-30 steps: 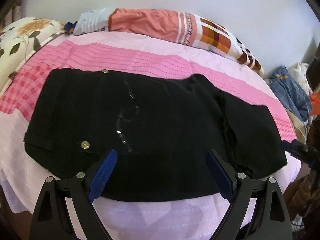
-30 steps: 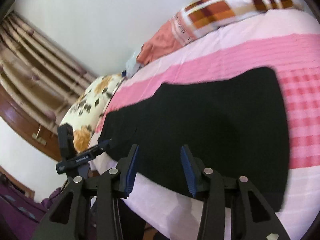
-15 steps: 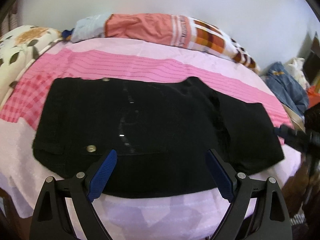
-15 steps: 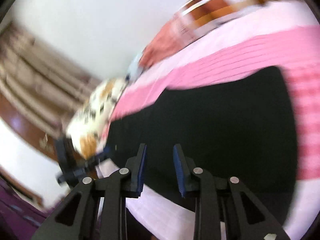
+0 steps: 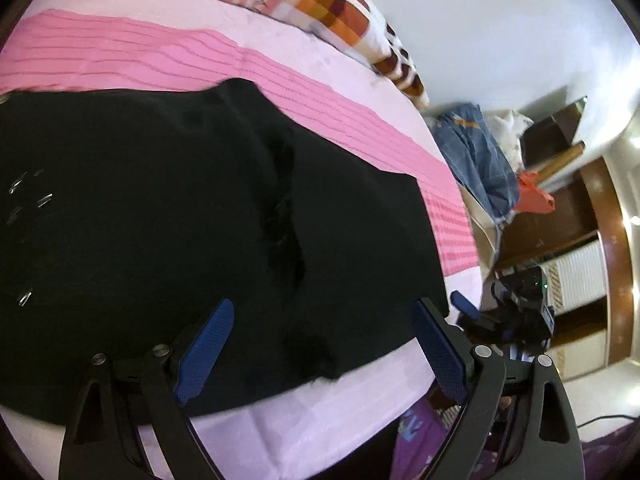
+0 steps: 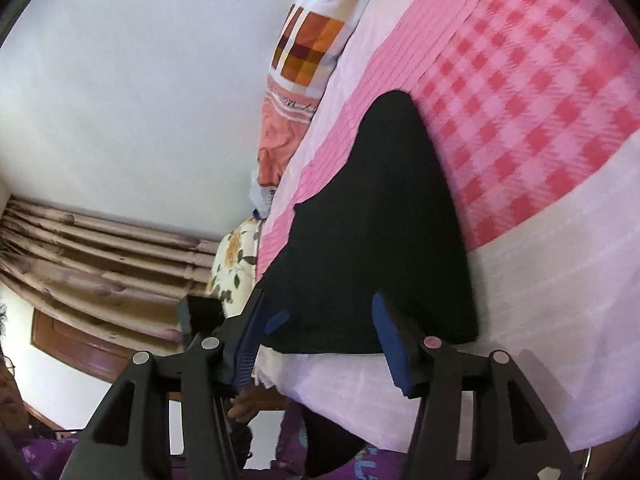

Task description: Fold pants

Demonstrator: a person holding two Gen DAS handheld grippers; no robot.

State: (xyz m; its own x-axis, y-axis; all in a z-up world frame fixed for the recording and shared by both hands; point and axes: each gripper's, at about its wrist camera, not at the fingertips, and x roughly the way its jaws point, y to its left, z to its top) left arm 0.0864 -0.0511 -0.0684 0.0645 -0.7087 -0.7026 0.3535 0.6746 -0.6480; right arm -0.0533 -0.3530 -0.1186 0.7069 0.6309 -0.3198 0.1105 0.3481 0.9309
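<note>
Black pants (image 5: 168, 216) lie flat across the pink bedcover (image 5: 120, 52), and their right end reaches the bed's corner. My left gripper (image 5: 322, 340) hovers over their near edge, jaws wide open with nothing in them. In the right wrist view the pants (image 6: 380, 240) run away from the camera. My right gripper (image 6: 320, 340) hangs at their near end; its jaws are opening, the pants' edge shows between the fingers, and the pads do not press on it. Each gripper shows in the other's view: the right gripper (image 5: 516, 312) and the left gripper (image 6: 200, 316).
A patchwork pillow (image 5: 340, 12) and a floral pillow (image 6: 236, 256) lie at the bed's far side. A heap of clothes (image 5: 476, 160) and wooden cupboards (image 5: 580, 216) stand beyond the bed's right end. Curtains (image 6: 100, 256) hang on the left. A person's hand (image 6: 244, 404) shows below.
The left view has swung right toward the pants' right end. The right gripper narrowed, then widened again, rolled, and came lower and closer to the pants' end.
</note>
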